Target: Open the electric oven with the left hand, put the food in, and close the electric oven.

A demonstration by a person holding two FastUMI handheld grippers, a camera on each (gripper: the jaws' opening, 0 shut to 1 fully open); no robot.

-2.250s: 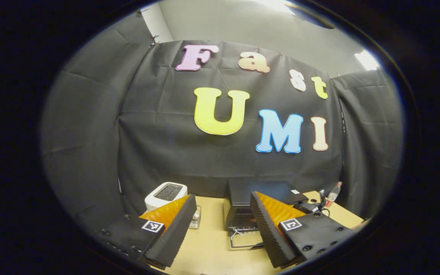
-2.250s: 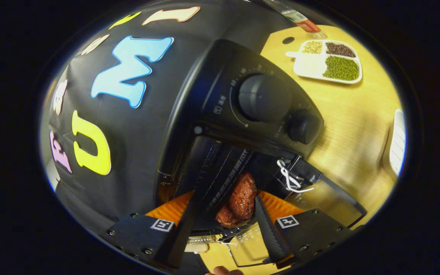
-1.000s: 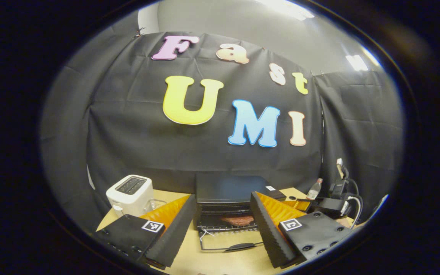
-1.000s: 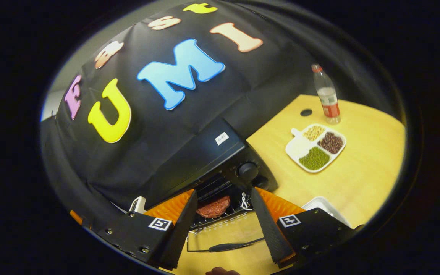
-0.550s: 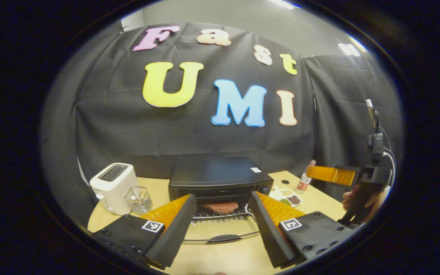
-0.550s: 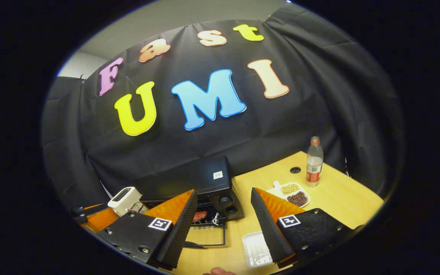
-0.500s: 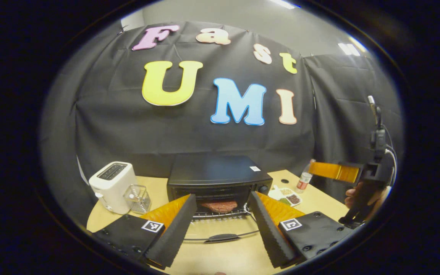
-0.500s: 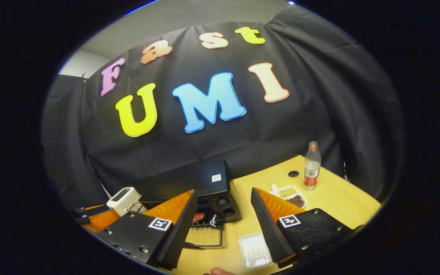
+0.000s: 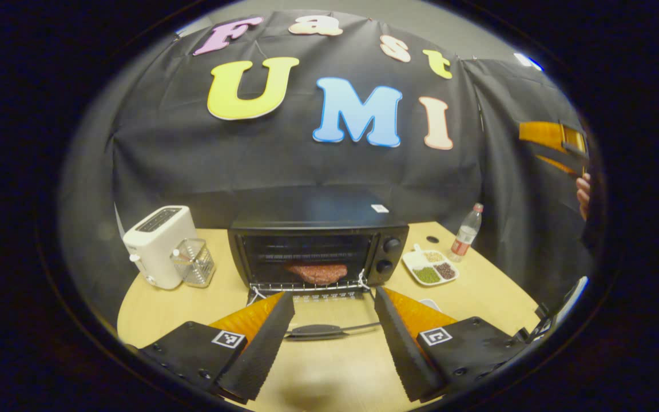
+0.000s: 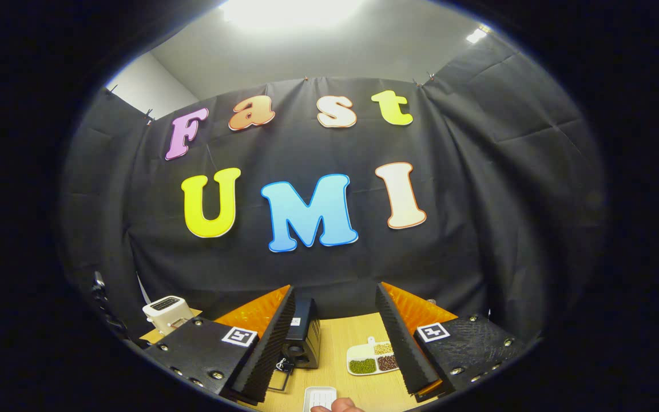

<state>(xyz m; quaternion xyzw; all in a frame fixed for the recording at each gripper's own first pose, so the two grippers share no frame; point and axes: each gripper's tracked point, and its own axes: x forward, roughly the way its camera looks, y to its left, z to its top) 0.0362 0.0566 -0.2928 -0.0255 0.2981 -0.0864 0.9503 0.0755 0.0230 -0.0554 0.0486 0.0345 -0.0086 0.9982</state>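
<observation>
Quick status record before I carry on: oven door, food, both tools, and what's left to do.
oven: on the table, door folded down open
food: reddish patty on the rack inside
left tool: open, empty, in front of the door handle
right tool: open, empty, raised away from the oven
remaining: close the door

The electric oven [image 9: 318, 240] stands at the table's [image 9: 467, 297] back edge, food [image 9: 318, 273] inside. A toaster [image 9: 155, 243] sits toward the left edge, a divided plate [image 9: 429, 268] and bottle [image 9: 465, 233] toward the right.
</observation>
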